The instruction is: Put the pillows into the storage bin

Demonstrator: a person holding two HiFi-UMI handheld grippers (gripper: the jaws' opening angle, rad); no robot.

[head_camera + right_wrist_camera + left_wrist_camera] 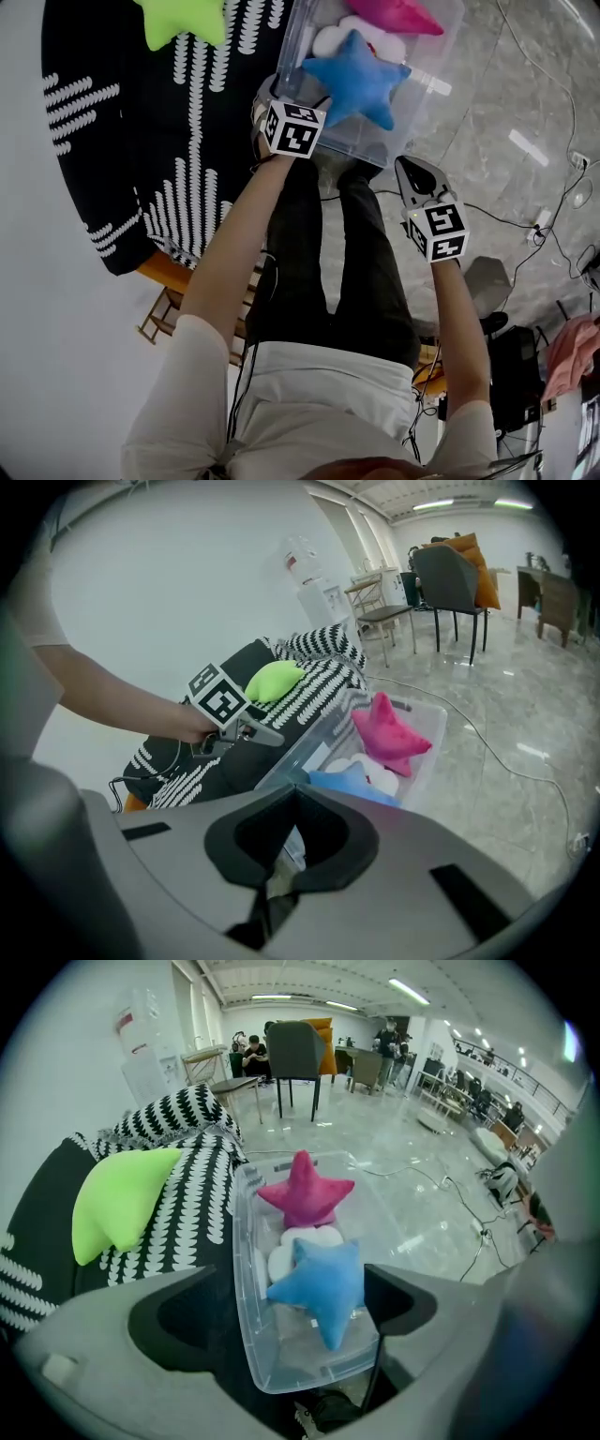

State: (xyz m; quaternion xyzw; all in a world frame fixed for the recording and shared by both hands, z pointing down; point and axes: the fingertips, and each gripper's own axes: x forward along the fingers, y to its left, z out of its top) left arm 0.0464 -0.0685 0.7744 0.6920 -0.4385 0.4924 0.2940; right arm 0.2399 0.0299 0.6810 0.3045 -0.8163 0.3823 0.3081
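The left tool [291, 1312] is hanging with jaws spread over the storage bin [441, 56], seemingly letting the blue star pillow [356, 80] settle inside, while the right tool [291, 799] is idling pinched together, empty.

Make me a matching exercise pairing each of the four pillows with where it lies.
Things:
1. blue star pillow
2. pink star pillow
3. green pillow
4. white pillow

Places:
A. on the black-and-white cover, outside the storage bin
B. in the bin, partly under the blue star
C. in the bin, at its far end in the left gripper view
D. in the bin, on top, at its near end in that view

Pairs: 1-D, 2-C, 3-A, 4-B
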